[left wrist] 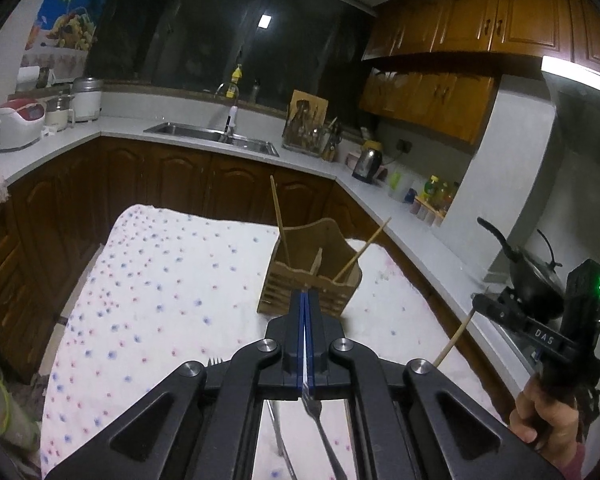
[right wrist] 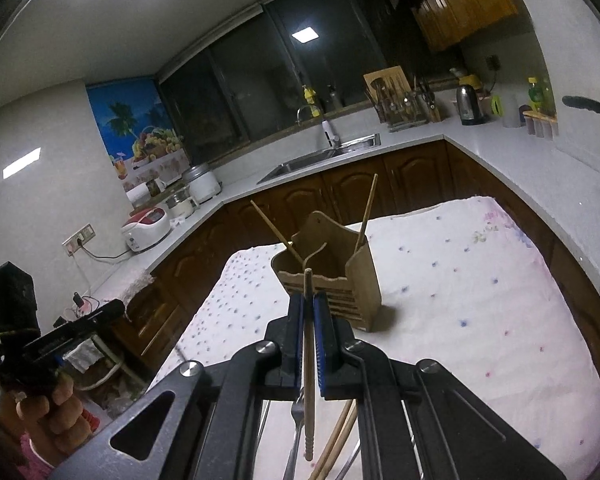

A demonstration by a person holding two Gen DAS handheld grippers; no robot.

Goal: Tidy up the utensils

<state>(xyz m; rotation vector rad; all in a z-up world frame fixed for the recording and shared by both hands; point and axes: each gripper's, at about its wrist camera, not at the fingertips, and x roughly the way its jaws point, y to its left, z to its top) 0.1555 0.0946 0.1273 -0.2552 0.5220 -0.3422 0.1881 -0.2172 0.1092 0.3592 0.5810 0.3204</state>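
A wooden utensil holder (left wrist: 312,280) (right wrist: 332,284) stands on the dotted cloth, with two chopsticks (left wrist: 280,220) (right wrist: 368,208) leaning out of it. My left gripper (left wrist: 305,294) (right wrist: 114,310) is shut just short of the holder's front, and nothing shows between its blue pads. A fork (left wrist: 320,416) appears under its body. I cannot tell whether the fork touches the pads. My right gripper (right wrist: 309,300) (left wrist: 480,306) is shut on a wooden chopstick (right wrist: 308,360) (left wrist: 456,336), its tip near the holder's front slats. Below it lie another fork (right wrist: 296,416) and loose chopsticks (right wrist: 336,440).
The cloth-covered table (left wrist: 160,280) (right wrist: 480,300) sits inside an L-shaped kitchen counter with a sink (left wrist: 212,136), a kettle (left wrist: 366,164) and rice cookers (left wrist: 16,124). A black wok (left wrist: 532,276) sits on the stove at the right. A hand (left wrist: 540,412) holds the right gripper.
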